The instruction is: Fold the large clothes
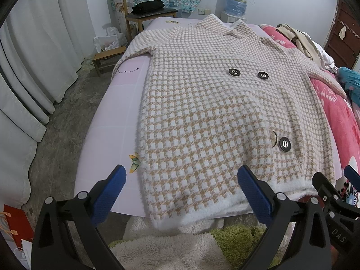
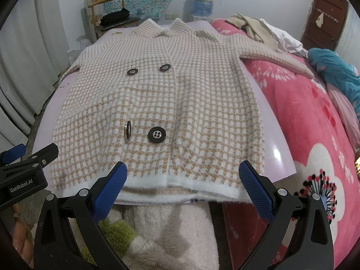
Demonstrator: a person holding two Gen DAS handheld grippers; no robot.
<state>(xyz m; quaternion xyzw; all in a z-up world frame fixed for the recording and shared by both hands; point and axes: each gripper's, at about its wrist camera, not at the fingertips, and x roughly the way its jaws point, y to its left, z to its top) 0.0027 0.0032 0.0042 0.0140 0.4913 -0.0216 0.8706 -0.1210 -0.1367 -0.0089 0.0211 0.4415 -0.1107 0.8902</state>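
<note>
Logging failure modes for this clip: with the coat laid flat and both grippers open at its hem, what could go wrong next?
The coat hem overhangs the near edge, so a pull could drag it off. One lower button stands on edge and may snag in a fold. The far sleeve lies on the pink blanket and might catch.

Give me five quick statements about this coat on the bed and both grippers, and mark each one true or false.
1. The fuzzy beige-and-white houndstooth coat lies spread flat, front up. True.
2. The left gripper is clamped on the coat's hem. False: it is open, holding nothing.
3. The right gripper is open, at the white hem. True.
4. The coat has red buttons. False: the round black buttons are dark with silver centres.
5. A pink floral blanket lies to the coat's right. True.
</note>
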